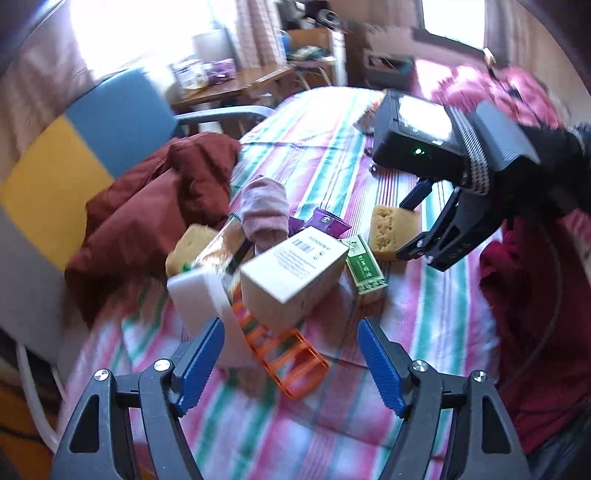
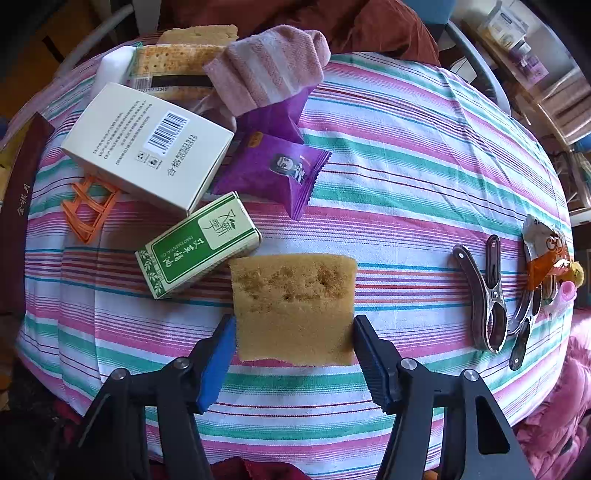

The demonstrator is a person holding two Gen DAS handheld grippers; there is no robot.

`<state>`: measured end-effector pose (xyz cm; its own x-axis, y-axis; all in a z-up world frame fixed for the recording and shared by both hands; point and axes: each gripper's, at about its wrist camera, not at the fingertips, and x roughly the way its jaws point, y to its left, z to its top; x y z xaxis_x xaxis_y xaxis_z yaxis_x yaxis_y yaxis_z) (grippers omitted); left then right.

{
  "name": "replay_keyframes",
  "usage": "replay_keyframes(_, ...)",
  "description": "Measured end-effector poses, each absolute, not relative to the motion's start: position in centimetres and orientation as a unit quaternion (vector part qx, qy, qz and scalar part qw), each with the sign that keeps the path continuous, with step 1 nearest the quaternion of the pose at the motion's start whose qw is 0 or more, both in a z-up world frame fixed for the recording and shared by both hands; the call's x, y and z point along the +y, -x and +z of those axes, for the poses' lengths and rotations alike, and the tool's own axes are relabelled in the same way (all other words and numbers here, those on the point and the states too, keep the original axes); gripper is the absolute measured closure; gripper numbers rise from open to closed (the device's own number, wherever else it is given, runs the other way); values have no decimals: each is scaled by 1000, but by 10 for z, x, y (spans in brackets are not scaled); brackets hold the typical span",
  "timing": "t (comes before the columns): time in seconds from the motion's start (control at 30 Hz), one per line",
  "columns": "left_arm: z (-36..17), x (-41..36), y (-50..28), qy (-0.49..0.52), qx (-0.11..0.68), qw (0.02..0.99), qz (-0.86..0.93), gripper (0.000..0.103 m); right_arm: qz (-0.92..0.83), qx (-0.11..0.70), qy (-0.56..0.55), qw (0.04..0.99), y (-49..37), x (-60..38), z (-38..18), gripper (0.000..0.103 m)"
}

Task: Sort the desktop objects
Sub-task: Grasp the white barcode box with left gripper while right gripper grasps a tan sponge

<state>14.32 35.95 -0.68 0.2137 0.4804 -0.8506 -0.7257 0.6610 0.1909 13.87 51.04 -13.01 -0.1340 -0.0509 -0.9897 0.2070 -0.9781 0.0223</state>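
Observation:
A tan sponge (image 2: 295, 306) lies flat on the striped tablecloth (image 2: 406, 166). My right gripper (image 2: 293, 339) points down over it, its fingers touching the sponge's left and right sides. The left wrist view shows the same sponge (image 1: 391, 232) with the right gripper (image 1: 404, 230) straddling it. My left gripper (image 1: 291, 365) hangs open over the cloth with nothing between its fingers. Just beyond it lie an orange plastic rack (image 1: 280, 354) and a white carton (image 1: 291, 273). A green box (image 2: 199, 243) lies just left of the sponge.
Beyond the white carton (image 2: 147, 144) lie purple packets (image 2: 273, 170), a pink sock (image 2: 269, 70), a cracker pack (image 2: 173, 70) and a second sponge (image 2: 199, 31). Metal clips (image 2: 484, 295) and a snack wrapper (image 2: 543, 254) lie right. A red jacket (image 1: 155, 199) drapes a chair (image 1: 118, 122).

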Motion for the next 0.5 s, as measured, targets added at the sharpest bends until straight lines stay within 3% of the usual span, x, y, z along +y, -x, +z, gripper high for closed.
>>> replay_keyframes(0.03,-8,365,-148,115,501,768,382,19,-750,59,-653,88,-140,511,-130,39)
replay_keyframes(0.5,-54,424,-194,36,620,731,283,19,-746,30,-655,115,-136,533,-125,37)
